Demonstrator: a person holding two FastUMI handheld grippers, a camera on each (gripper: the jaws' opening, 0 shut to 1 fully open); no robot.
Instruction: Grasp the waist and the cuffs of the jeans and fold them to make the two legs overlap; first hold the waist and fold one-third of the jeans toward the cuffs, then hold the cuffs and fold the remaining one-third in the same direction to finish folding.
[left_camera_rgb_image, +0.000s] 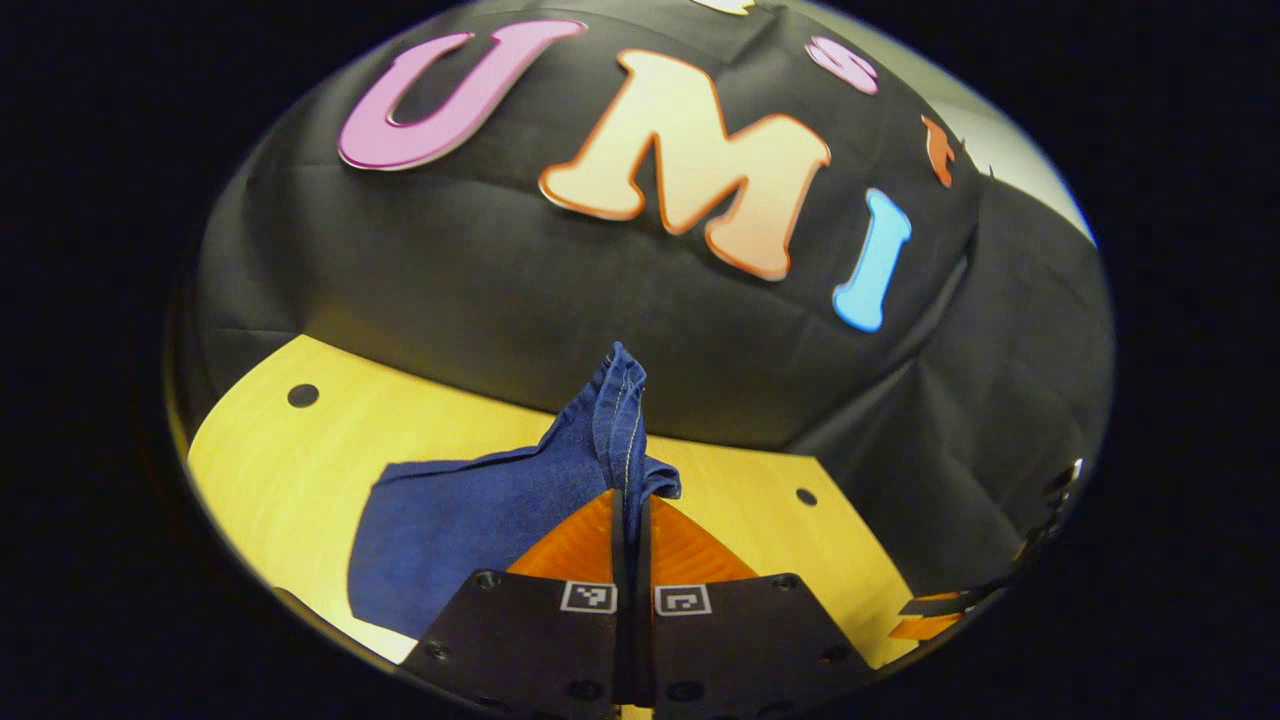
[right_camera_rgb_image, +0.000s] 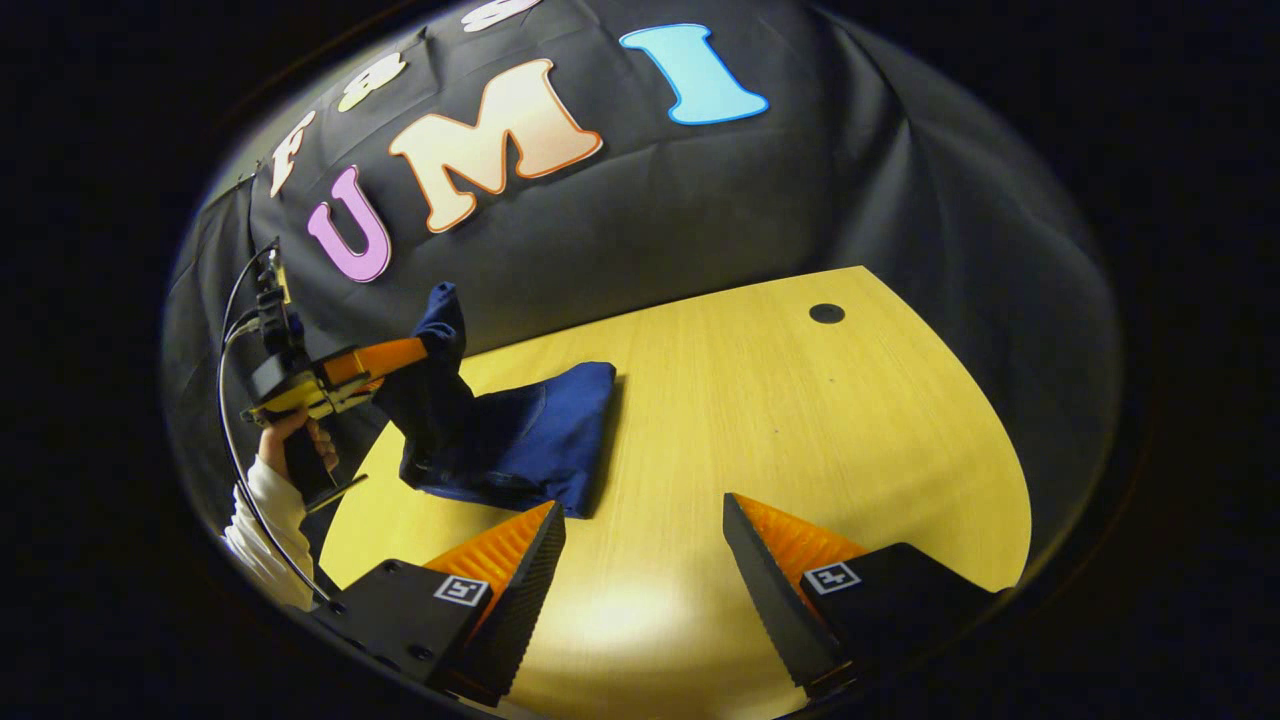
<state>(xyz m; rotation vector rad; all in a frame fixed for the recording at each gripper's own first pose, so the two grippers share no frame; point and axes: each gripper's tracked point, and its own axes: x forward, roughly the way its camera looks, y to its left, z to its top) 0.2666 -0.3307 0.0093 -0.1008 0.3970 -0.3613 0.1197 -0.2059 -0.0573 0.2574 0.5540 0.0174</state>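
- My left gripper (left_camera_rgb_image: 631, 500) had its two fingers pressed together on a bunched edge of the jeans (left_camera_rgb_image: 470, 530), the pinched denim standing up above the fingertips.
- In the right gripper view I saw that same left gripper (right_camera_rgb_image: 415, 352) held up over the near-left corner of the table (right_camera_rgb_image: 800, 420), a hand (right_camera_rgb_image: 295, 435) in a white sleeve (right_camera_rgb_image: 262, 535) gripping its handle.
- From it, the jeans (right_camera_rgb_image: 520, 440) hung down in a fold; the rest lay flat on the wooden top, towards the back wall.
- My right gripper (right_camera_rgb_image: 645, 560) had its jaws wide apart and held nothing, hovering over bare table just beside the denim's near edge.
- I could not tell whether the pinched part was waist or cuff.
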